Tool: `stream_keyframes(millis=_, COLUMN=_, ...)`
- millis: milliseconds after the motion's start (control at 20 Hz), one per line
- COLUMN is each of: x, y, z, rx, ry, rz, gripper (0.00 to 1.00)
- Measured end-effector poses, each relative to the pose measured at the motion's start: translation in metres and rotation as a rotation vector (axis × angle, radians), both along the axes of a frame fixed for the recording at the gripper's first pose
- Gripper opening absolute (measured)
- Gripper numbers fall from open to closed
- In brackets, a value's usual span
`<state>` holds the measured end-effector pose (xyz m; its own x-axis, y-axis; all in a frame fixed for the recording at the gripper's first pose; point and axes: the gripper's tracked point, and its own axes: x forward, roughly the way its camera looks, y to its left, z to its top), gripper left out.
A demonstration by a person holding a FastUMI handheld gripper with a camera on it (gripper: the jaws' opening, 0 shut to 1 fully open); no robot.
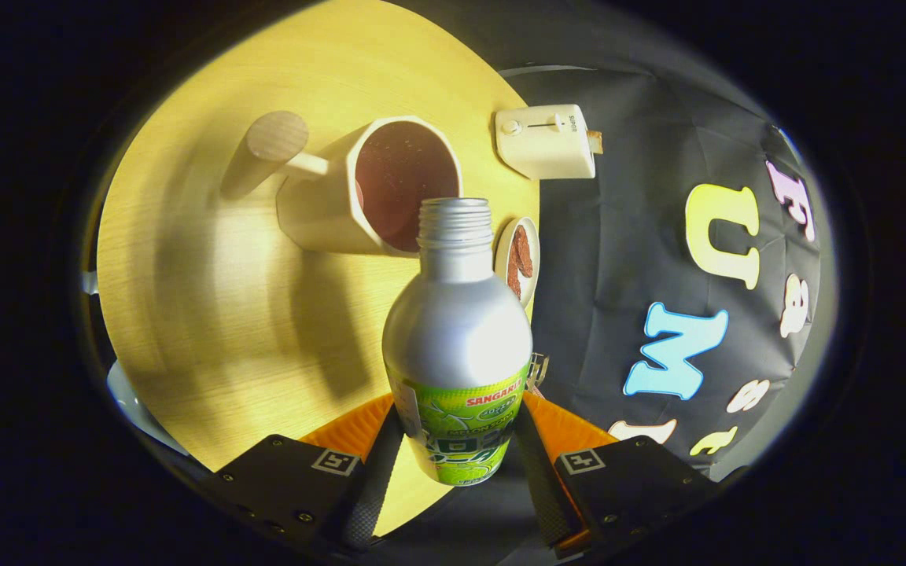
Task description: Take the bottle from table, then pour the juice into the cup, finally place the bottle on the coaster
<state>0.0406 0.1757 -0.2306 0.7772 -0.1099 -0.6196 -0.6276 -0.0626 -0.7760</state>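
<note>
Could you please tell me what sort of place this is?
Probably a staged recording booth: a round wooden table against a black cloth wall, where the tongs grip a bottle near a cup.

My gripper [457,452] has both fingers clamped on the bottle [457,330], whose open neck sits right in front of the cup [378,189] on the table [209,299]. Coaster [517,259] is just beside the neck, and a small box [545,141] lies beyond that.

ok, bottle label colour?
Bright green, on a silver bottle held in the gripper; seen in the gripper view.
</note>
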Motion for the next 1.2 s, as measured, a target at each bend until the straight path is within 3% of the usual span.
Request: stream_keyframes(millis=1200, x=0.019, y=-0.002, z=0.018, rx=-0.204, ry=-0.03, rz=0.075, gripper=0.77)
